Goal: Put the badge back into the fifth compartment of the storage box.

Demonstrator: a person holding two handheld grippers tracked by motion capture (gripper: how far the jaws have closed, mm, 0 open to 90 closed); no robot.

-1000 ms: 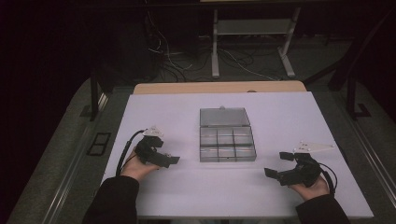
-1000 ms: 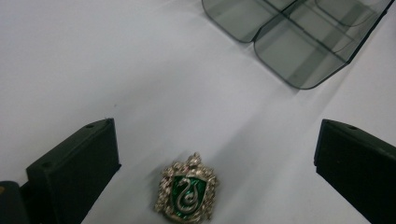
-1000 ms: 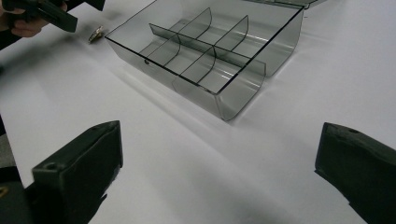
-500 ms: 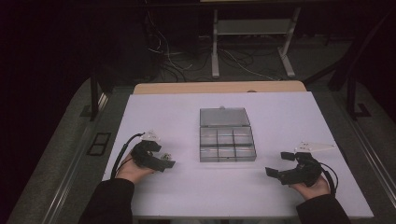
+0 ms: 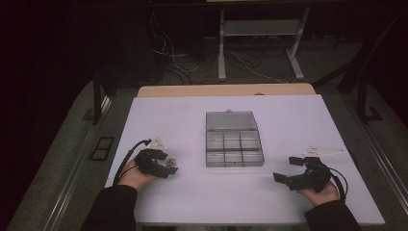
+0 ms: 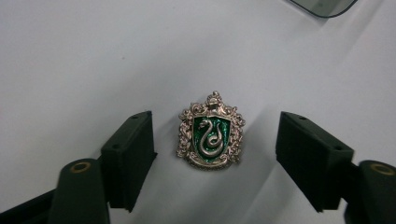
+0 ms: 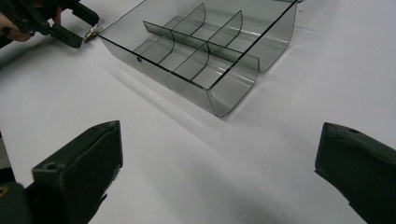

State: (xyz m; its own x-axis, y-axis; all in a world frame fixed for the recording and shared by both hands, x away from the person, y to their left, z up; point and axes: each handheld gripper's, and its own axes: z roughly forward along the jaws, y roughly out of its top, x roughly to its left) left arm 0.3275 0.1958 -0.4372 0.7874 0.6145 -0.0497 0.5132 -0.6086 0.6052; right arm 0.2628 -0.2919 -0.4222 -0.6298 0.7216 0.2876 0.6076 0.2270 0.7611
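Note:
A small metal crest badge (image 6: 211,133) with a green enamel snake lies flat on the white table. The two jaws of my left gripper (image 6: 215,136) stand on either side of it with a gap on each side. They have just been closing, and neither pad touches the badge. In the high view my left gripper (image 5: 166,167) sits left of the box with the badge (image 5: 170,162) at its tips. My right gripper (image 5: 285,168) rests at the front right, open, with bare table between its jaws (image 7: 219,154).
A clear grey compartment box (image 5: 208,149) lies open in the middle of the table, its lid (image 5: 230,121) folded flat behind it and its compartments (image 7: 187,51) bare. The white table top (image 5: 298,120) ends in a wooden strip at the back.
The left gripper's jaws have drawn closer together around the badge, and the hand has shifted slightly. The right gripper has stayed where it was.

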